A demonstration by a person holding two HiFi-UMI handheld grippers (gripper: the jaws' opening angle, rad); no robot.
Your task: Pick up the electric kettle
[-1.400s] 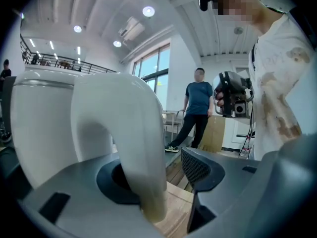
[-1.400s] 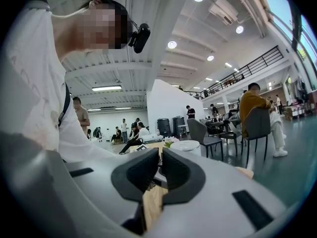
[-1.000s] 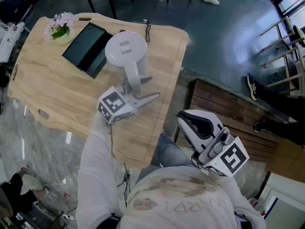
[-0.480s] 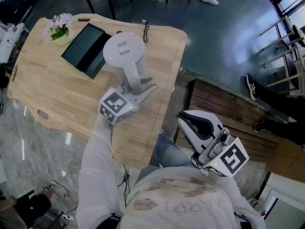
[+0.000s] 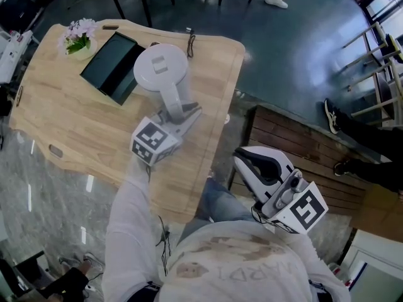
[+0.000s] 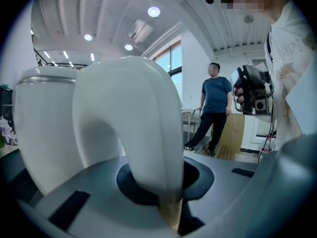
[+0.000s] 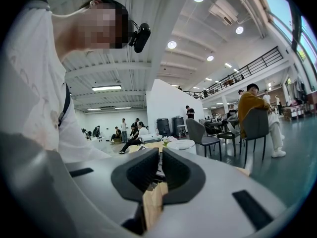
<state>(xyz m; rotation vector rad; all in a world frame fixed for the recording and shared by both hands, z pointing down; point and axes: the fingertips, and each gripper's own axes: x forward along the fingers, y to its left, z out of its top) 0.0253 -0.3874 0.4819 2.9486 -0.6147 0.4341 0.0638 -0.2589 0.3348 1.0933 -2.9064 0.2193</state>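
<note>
The white electric kettle (image 5: 160,67) stands on the wooden table (image 5: 69,118), its handle (image 5: 176,96) pointing toward me. My left gripper (image 5: 183,113) reaches in level from the near side, and its jaws are closing with the handle (image 6: 133,128) between them. In the left gripper view the dark pads (image 6: 198,175) press on both sides of that handle, with the kettle body (image 6: 42,128) at the left. My right gripper (image 5: 247,162) hangs off the table at the right, shut (image 7: 161,170) with nothing in it. The kettle (image 7: 182,145) shows small and far off in its view.
A dark flat tablet (image 5: 113,65) lies left of the kettle, and a small pot of flowers (image 5: 79,35) sits at the far left corner. A black cable (image 5: 191,39) lies at the table's far edge. A wooden platform (image 5: 302,150) is right of the table.
The left gripper's jaws, wide open a second ago, have closed in on the kettle's handle. The right gripper has stayed where it was.
</note>
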